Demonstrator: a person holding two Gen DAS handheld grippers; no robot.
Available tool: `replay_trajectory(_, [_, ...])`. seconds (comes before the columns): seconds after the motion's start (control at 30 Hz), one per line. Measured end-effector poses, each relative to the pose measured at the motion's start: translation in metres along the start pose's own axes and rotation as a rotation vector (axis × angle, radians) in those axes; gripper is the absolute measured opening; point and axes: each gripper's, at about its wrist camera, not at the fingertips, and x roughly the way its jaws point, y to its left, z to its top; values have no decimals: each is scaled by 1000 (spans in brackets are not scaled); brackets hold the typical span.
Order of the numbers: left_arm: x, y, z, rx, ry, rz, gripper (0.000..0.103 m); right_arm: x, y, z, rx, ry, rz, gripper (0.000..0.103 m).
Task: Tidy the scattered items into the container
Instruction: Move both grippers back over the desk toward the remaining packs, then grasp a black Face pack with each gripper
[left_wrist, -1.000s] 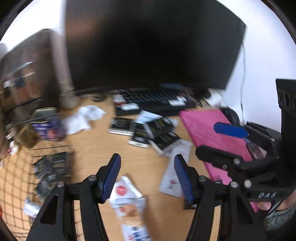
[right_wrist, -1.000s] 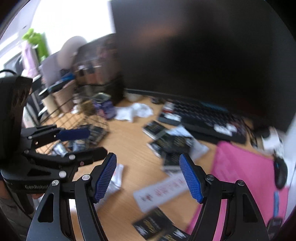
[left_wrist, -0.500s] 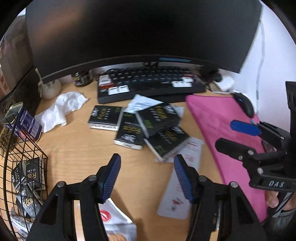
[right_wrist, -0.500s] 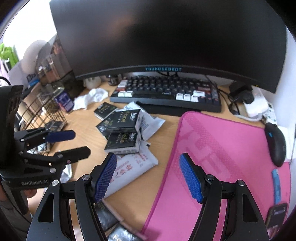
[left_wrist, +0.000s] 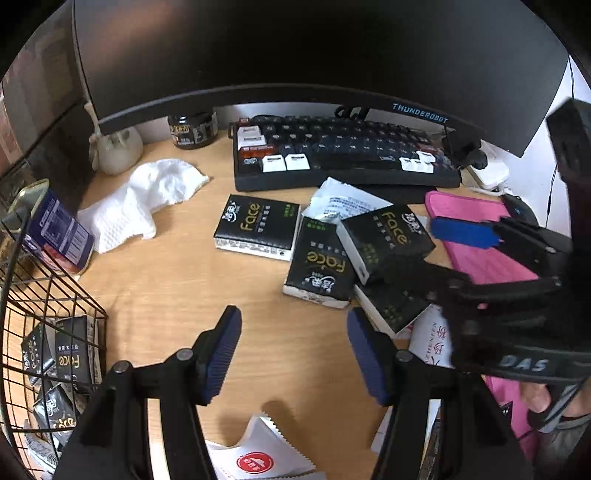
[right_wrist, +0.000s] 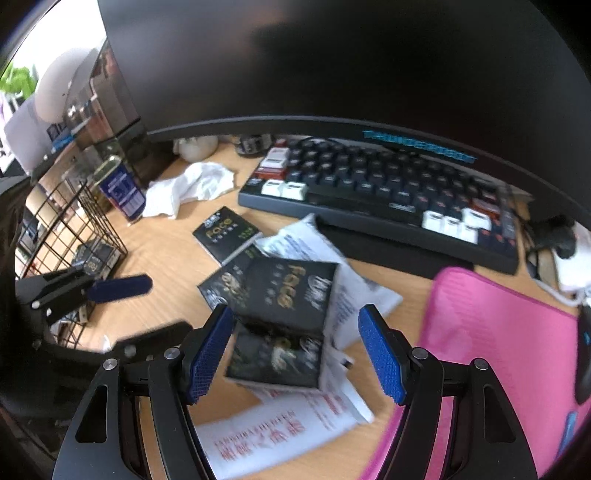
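Black tissue packs (right_wrist: 284, 291) lie heaped over white sachets on the wooden tabletop (left_wrist: 177, 280), well apart from the wire basket (left_wrist: 48, 295) at the left. Closing on the overlapping pile could drag several at once. Right hand-held gripper (right_wrist: 295, 354) hangs open above the pile, touching nothing; left hand-held gripper (left_wrist: 293, 350) is open and empty.

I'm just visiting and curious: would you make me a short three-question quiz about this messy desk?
1. True or false: the wire basket already holds black tissue packs.
2. What colour is the mat beside the keyboard? A green, B pink, C grey.
3. What lies between the open fingers of the right gripper?

Key: 1 true. 2 B. 3 A black tissue pack, not yet gripped.
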Motion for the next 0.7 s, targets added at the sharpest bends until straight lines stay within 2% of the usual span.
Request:
replay_trajectory(0.37, [12, 16, -4, -35, 32, -8, 65, 34, 24, 12, -27, 42, -24, 70])
replay_trajectory(0.4, [12, 15, -4, -34, 32, -9, 65, 35, 24, 12, -33, 42, -29, 65])
replay_trajectory(0.43, [12, 14, -4, -31, 31, -12, 65, 34, 24, 12, -35, 37, -35, 63])
replay_trajectory(0.7, [5, -14, -2, 20, 14, -25, 65, -1, -3, 3, -7, -7, -48, 63])
